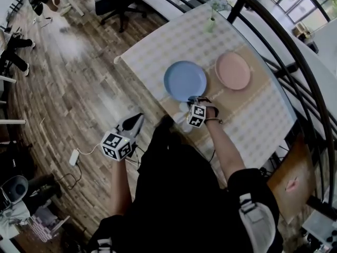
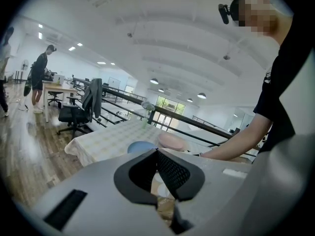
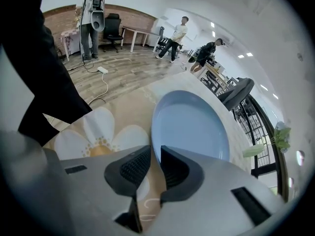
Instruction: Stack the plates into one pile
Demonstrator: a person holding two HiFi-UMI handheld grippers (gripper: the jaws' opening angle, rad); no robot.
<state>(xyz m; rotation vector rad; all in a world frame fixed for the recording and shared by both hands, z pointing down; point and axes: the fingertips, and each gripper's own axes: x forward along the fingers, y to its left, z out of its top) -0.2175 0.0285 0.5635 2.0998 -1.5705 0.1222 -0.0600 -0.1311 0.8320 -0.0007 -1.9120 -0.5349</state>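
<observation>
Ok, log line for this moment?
right gripper: shut on round blue plate near rim | left gripper: shut, empty | round pink plate: beside, unstacked

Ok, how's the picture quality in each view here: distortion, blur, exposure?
Head view: evenly lit, fisheye bends the railing; blue plate and pink plate sharp. Left gripper view: dark round vignette, washed ceiling, left gripper fills the lower frame. Right gripper view: same vignette, blue plate crisp where the right gripper grips its rim.

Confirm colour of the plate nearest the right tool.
Light blue plate; shows best in the right gripper view.
</observation>
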